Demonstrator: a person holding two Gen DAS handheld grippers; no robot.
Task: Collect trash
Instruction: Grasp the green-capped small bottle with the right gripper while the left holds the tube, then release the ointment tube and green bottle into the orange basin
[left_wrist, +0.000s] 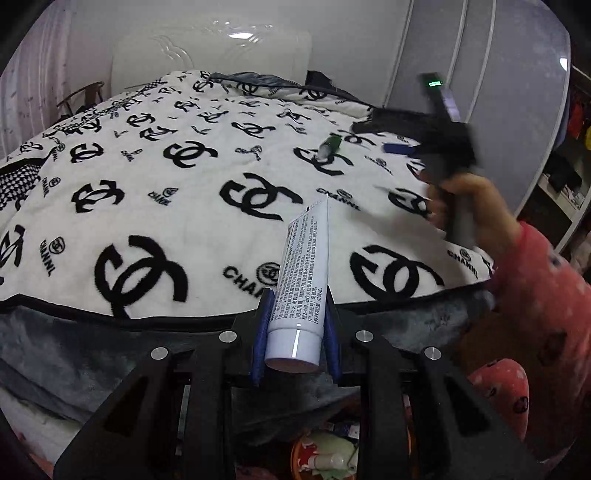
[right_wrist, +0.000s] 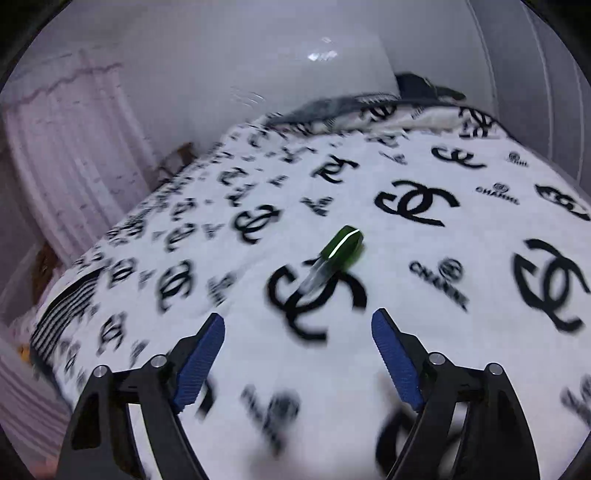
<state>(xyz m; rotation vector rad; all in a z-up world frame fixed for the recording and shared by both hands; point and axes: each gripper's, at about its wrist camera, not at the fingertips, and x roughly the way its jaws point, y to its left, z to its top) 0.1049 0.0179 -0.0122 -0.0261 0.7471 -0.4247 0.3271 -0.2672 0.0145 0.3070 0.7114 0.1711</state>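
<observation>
Tongs in my left hand (left_wrist: 295, 332) were clamped on a white tube (left_wrist: 301, 288), light and squashy, held near its cap. Right tongs (right_wrist: 298, 350) stood open above the bed blanket (right_wrist: 461, 295), facing a small green-capped bottle (right_wrist: 330, 258), probably slick; I'd pinch its middle.

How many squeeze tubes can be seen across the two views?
2. A white tube is clamped in the left claw. A green-capped tube lies on the blanket ahead of the open right claw. Others may be hidden.
</observation>
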